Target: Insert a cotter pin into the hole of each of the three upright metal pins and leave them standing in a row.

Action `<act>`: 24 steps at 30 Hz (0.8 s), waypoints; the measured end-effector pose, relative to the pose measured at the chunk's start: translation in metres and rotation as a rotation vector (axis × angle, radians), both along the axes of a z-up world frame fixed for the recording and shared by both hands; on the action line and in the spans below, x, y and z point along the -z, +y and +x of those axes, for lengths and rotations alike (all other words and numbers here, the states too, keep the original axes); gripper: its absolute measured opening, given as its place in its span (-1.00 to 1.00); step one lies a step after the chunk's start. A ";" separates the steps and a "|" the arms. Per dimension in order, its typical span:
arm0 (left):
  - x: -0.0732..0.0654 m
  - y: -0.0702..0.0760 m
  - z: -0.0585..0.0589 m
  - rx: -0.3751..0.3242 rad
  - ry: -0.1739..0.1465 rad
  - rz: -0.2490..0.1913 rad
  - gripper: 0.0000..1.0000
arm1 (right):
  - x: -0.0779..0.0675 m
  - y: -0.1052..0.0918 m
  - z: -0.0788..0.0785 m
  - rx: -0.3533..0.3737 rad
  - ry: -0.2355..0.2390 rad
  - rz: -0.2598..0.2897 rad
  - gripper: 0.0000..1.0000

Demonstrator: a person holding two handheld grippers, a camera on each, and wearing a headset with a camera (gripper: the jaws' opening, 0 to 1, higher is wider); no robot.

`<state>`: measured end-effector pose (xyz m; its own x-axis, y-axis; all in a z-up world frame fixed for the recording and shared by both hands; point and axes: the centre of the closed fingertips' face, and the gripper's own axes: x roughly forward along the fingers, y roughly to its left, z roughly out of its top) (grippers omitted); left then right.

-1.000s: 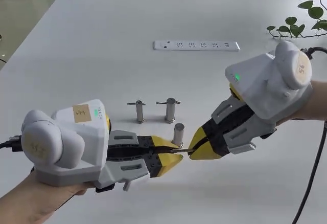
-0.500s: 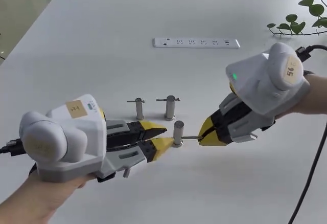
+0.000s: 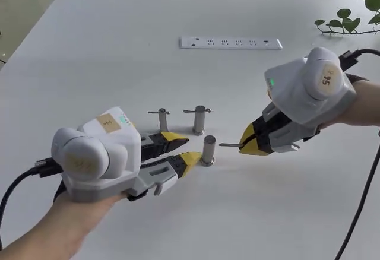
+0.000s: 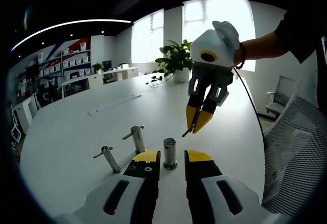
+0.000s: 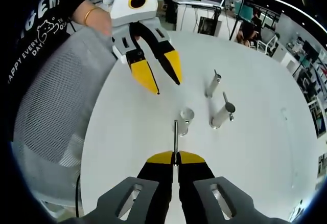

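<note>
Table [image 3: 107,52]: cotter pin [image 3: 228,145] now off pin [image 3: 208,148]

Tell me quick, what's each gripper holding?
Left gripper: open, holding nothing.
Right gripper: shut on a thin silver metal cotter pin.

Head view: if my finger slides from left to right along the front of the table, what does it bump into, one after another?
left gripper → bare metal pin → cotter pin → right gripper. The two metal pins standing farther back overlap these sideways, so they are left out.
</note>
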<state>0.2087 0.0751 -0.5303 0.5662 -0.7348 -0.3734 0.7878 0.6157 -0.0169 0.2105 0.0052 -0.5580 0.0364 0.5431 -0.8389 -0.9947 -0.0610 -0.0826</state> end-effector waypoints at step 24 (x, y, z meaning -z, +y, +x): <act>0.037 -0.021 0.023 -0.062 0.096 0.011 -0.64 | 0.009 0.005 0.014 0.012 0.009 0.010 -1.00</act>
